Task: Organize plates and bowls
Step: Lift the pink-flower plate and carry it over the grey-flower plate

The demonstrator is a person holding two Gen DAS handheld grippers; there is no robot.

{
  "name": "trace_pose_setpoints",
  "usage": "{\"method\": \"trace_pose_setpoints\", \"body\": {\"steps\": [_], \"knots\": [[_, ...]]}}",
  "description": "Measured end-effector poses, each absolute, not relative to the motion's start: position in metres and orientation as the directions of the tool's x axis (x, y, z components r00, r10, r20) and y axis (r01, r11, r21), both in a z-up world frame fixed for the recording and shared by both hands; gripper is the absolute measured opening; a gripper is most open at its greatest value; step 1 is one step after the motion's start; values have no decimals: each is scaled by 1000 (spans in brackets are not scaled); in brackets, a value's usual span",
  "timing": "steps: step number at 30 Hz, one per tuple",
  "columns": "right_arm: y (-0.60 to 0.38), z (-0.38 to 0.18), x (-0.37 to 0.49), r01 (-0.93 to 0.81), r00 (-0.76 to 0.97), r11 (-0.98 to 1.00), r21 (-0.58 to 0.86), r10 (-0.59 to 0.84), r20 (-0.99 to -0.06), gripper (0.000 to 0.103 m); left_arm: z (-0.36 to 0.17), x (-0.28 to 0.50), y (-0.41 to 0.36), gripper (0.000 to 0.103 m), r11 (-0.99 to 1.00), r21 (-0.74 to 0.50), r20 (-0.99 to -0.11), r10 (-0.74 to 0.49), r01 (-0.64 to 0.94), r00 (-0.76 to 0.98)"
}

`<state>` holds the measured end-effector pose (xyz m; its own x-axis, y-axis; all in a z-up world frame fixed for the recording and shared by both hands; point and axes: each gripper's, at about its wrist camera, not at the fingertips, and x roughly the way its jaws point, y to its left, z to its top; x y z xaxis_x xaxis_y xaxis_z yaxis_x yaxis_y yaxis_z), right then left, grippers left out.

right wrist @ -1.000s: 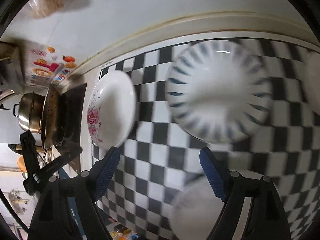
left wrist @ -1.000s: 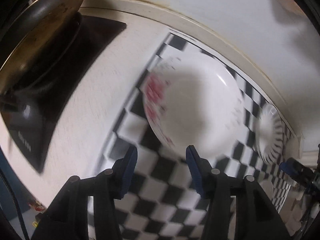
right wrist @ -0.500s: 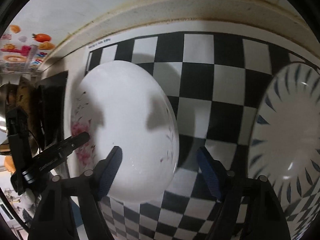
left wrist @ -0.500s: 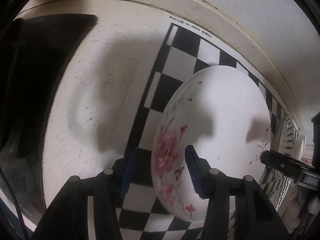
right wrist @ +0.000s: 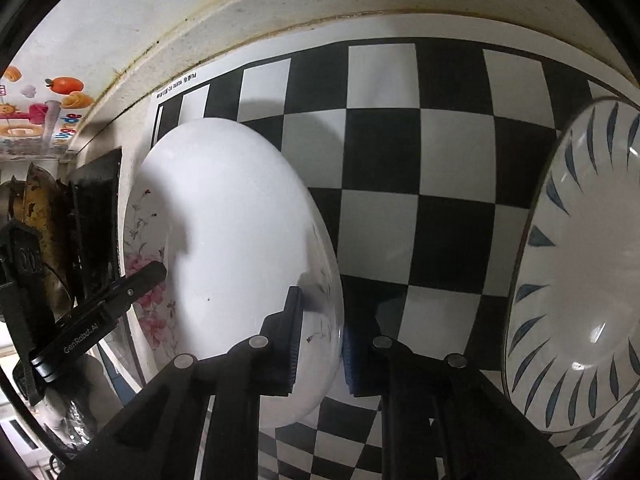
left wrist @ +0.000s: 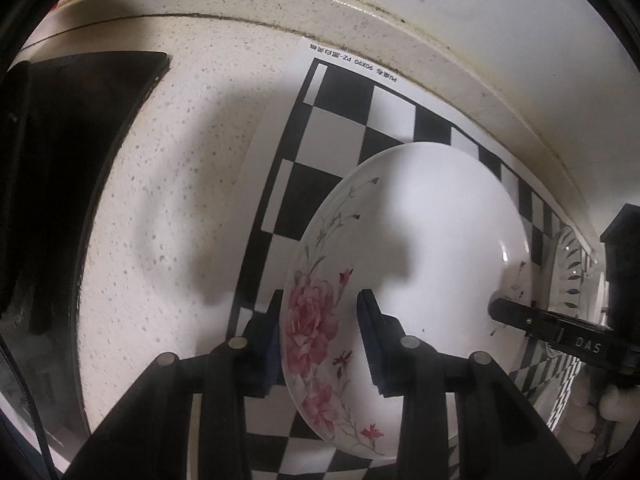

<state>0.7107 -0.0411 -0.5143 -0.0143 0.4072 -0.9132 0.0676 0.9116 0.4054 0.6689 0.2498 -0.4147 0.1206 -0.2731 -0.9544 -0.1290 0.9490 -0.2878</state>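
Flowered plate (left wrist: 432,264) lies on the checkered mat (right wrist: 380,152) on the tabletop (left wrist: 192,168), its opposite rims between the just-closing jaws of the left claw (left wrist: 320,340) and right claw (right wrist: 320,344), both clamped on it.

Black claw (left wrist: 320,340), blue pads (left wrist: 370,344)

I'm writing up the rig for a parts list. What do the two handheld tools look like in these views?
Both match: the left tool and right tool have black angular arms with round silver pivot pins, ending in blue ribbed pads. Seen side-on from the opposite camera, the left one's finger carries white "GenRobot.AI" lettering and the right one's shows "DAS". No sleeve or hand is visible.
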Motion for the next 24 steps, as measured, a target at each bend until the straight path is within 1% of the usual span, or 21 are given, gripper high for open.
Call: {"method": "trace_pose_setpoints", "body": {"steps": [5,12,24], "knots": [[-55,-512,698,90,2,888,450,452,-892,18,-397,657,251,32,928,-347,-932,-325,-135,163],[-66,-499,671,90,38,870,485,483,-875,17,-380,641,245,32,923,-368,-919,-344,-111,193],[-128,-440,606,83,147,852,517,502,-852,15,-333,607,205,32,919,-393,-898,-375,-38,231]]}}
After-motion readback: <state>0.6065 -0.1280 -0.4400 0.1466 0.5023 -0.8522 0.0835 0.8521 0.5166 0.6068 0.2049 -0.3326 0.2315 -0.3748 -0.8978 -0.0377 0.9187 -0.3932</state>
